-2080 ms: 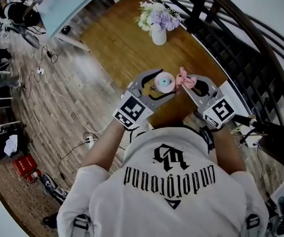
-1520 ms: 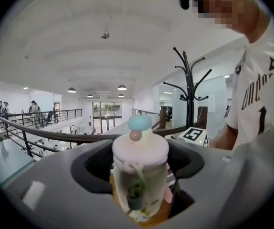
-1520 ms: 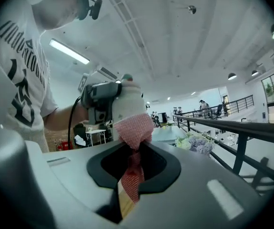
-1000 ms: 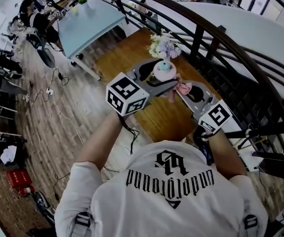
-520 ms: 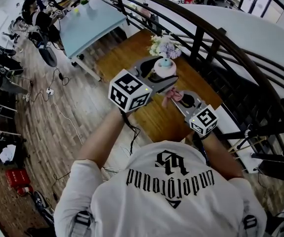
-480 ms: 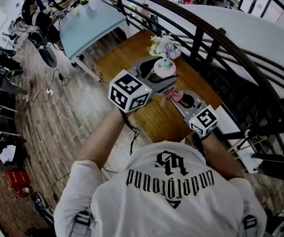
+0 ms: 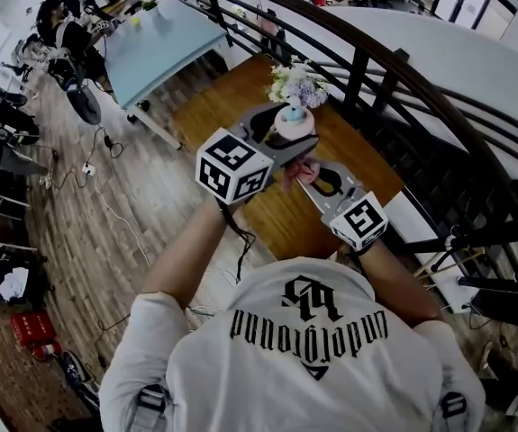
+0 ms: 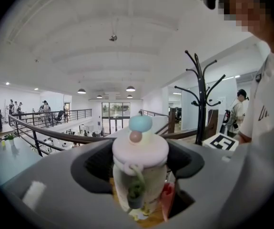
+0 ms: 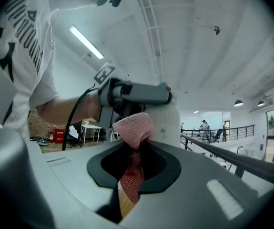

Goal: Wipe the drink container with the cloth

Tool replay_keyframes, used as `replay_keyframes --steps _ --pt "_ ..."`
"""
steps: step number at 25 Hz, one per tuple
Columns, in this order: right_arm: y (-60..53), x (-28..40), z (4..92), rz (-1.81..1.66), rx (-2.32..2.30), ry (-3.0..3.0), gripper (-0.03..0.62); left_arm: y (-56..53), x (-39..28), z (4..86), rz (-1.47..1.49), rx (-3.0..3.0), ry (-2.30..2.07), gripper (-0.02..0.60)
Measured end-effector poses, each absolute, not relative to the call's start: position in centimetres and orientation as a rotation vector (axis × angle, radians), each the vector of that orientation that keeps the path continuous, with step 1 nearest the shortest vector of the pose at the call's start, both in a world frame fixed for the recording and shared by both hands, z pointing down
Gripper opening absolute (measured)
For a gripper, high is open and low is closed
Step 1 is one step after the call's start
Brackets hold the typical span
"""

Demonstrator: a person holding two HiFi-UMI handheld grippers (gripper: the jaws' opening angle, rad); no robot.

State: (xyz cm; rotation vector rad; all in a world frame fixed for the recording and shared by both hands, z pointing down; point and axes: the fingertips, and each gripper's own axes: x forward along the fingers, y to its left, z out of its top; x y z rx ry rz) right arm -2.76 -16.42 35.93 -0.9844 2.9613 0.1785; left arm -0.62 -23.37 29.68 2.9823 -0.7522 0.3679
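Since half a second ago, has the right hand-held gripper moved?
Yes. The right hand-held gripper, with the cloth, shifted left, toward the drink container, judged against the flowers.

drink container (image 8: pixel 139 168) between left tongs (image 7: pixel 287 133) | cloth (image 9: pixel 133 128) in right tongs (image 7: pixel 309 171), beside container | flowers (image 7: pixel 296 81) behind

Pale flowers (image 7: pixel 296 84) stand on a wooden table (image 7: pixel 227 106) beside a dark railing (image 7: pixel 357 77)
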Motion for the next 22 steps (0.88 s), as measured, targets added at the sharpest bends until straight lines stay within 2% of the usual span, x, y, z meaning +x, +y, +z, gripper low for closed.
replay_keyframes --steps 6,9,16,22 --pt "-17.9 -1.0 43.1 -0.039 -1.074 3.032 0.044 -23.5 -1.0 29.6 0.378 2.995 -0.737 0.385" --pt "-18.4 -0.6 41.6 -0.021 -1.067 3.008 0.044 -23.6 -1.1 29.8 0.390 3.001 -0.742 0.385" --pt "-18.3 -0.5 31.1 0.226 -0.967 2.884 0.044 -23.8 -1.4 30.0 0.332 2.967 -0.719 0.383" --pt "-18.4 -0.3 36.9 0.017 -0.978 2.897 0.044 -23.5 -1.5 29.3 0.317 2.994 -0.701 0.385"
